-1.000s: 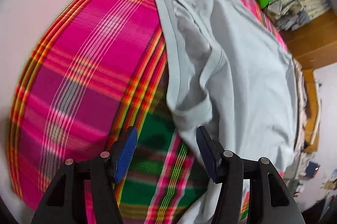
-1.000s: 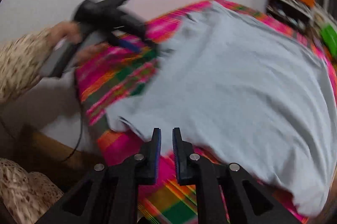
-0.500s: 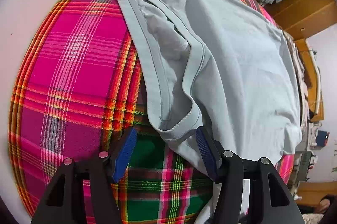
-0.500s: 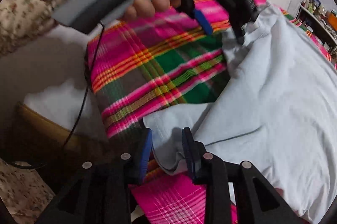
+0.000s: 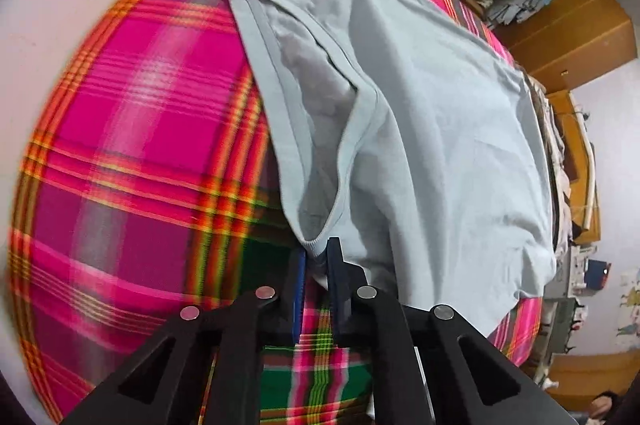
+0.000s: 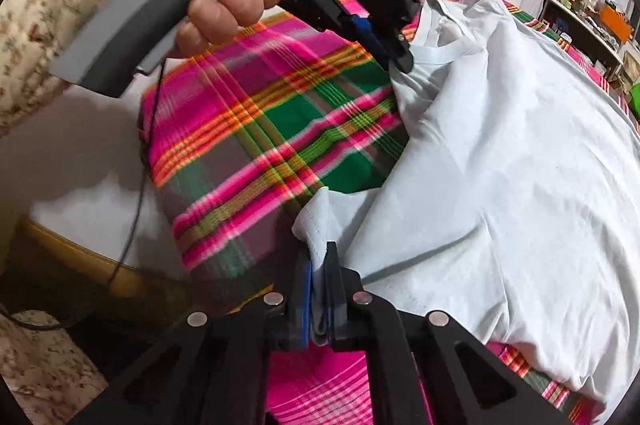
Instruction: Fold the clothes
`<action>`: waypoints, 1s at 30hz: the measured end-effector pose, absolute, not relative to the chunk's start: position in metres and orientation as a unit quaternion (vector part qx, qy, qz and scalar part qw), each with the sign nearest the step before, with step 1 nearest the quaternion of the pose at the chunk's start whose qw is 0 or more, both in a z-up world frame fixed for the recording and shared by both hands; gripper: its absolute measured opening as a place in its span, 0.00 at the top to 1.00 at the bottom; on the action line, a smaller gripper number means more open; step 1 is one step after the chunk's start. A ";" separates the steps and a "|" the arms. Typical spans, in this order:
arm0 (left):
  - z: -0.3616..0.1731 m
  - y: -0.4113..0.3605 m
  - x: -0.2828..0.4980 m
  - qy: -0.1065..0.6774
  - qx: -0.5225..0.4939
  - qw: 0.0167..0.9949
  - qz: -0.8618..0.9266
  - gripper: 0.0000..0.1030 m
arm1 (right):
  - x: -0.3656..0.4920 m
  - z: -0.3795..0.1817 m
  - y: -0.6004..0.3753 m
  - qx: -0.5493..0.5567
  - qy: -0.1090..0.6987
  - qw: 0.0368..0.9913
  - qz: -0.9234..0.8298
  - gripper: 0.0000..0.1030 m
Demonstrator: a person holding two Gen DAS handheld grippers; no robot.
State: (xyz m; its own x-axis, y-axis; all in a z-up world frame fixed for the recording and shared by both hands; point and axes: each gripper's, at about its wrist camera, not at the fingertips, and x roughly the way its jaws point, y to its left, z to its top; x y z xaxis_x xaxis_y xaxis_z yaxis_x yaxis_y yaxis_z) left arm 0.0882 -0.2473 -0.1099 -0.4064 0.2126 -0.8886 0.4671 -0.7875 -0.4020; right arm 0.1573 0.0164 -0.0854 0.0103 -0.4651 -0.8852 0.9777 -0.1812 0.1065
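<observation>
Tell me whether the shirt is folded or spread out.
Mostly spread: the shirt lies flat across the plaid blanket, no fold made; each tool pinches an edge.

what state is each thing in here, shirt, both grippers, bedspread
light blue t-shirt: lying spread on the bed, wrinkled, pinched at two spots along one side
left gripper: shut on the shirt's collar
right gripper: shut on a sleeve edge
plaid bedspread: spread flat under the shirt

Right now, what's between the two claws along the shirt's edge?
In the right wrist view, bare plaid bedcover shows between the left claw and right claw; the pale blue T-shirt edge sags inward between both grips.
</observation>
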 end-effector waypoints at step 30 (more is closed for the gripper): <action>-0.080 -0.327 0.108 0.199 0.530 0.264 -0.781 0.96 | 0.197 -0.088 -0.025 0.478 0.221 0.640 -0.560 0.94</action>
State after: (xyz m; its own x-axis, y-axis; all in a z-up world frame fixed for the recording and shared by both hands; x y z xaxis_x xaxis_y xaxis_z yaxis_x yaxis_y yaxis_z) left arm 0.1085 -0.3274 -0.0798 -0.2989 -0.2012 -0.9328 0.6225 -0.7820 -0.0308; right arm 0.1967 -0.0249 -0.0881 0.2751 -0.5047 -0.8183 0.9279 -0.0835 0.3634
